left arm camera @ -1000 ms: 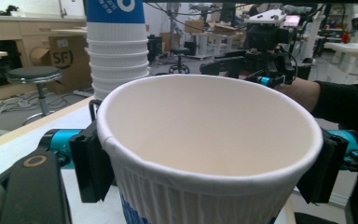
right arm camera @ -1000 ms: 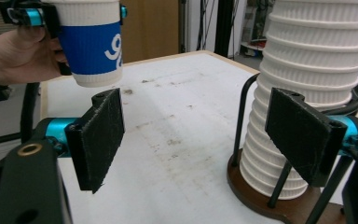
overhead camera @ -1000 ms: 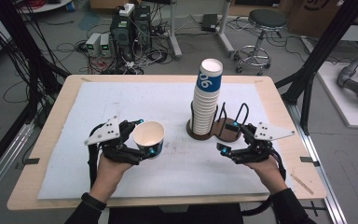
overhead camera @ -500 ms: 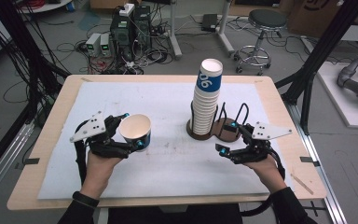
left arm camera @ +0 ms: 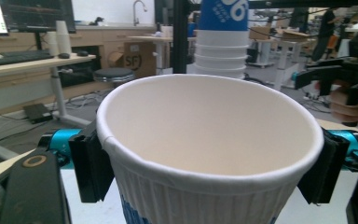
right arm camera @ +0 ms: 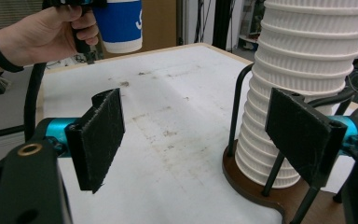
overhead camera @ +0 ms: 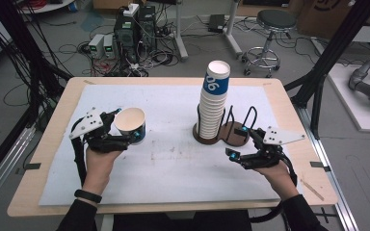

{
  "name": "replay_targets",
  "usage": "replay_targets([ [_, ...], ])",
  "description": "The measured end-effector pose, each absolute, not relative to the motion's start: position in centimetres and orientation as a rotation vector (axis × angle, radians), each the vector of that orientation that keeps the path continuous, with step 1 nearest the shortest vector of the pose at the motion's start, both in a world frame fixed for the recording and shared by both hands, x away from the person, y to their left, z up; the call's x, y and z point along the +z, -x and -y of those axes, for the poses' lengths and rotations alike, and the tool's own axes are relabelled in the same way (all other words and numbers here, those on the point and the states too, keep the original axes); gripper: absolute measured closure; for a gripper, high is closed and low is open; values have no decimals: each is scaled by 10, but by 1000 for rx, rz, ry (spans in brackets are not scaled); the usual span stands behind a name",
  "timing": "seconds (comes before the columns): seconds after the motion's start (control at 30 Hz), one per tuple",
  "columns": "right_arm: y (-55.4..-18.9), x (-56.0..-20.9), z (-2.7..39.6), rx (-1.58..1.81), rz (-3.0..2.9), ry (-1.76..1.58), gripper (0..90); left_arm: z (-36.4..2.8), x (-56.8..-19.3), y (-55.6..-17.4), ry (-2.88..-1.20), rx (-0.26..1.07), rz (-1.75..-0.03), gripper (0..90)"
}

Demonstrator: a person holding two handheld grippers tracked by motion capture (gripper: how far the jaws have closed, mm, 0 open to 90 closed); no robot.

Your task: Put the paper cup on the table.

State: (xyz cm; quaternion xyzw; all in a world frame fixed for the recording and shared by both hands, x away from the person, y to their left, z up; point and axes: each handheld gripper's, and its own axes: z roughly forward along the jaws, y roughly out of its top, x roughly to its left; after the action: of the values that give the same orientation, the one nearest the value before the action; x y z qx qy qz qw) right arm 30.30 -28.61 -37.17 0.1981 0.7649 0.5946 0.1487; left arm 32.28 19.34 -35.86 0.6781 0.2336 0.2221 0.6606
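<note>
Above table's left side, left gripper (overhead camera: 125, 131) clamps paper cup (overhead camera: 131, 126); right gripper (overhead camera: 238, 142) agape, empty, beside cup stack (overhead camera: 213, 103)

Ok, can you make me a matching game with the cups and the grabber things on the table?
Things:
1. single paper cup
2. stack of paper cups
3. right gripper
4. left gripper

States:
A. jaws open with nothing between them
B. standing in the brown wire cup holder
C. clamped around a cup
D. held up off the table, empty inside

Pairs: 1-D, 2-B, 3-A, 4-C
</note>
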Motion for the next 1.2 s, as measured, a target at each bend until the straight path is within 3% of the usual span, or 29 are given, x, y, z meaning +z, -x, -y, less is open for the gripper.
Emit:
replay_targets([
  [0.53, -303, -372, 287, 1702, -2191, -562, 203, -215, -375, -352, -1469, 667, -697, 209],
  [1.2, -301, -372, 286, 1721, -2202, -540, 203, -225, -416, -396, -1491, 711, -906, 216],
])
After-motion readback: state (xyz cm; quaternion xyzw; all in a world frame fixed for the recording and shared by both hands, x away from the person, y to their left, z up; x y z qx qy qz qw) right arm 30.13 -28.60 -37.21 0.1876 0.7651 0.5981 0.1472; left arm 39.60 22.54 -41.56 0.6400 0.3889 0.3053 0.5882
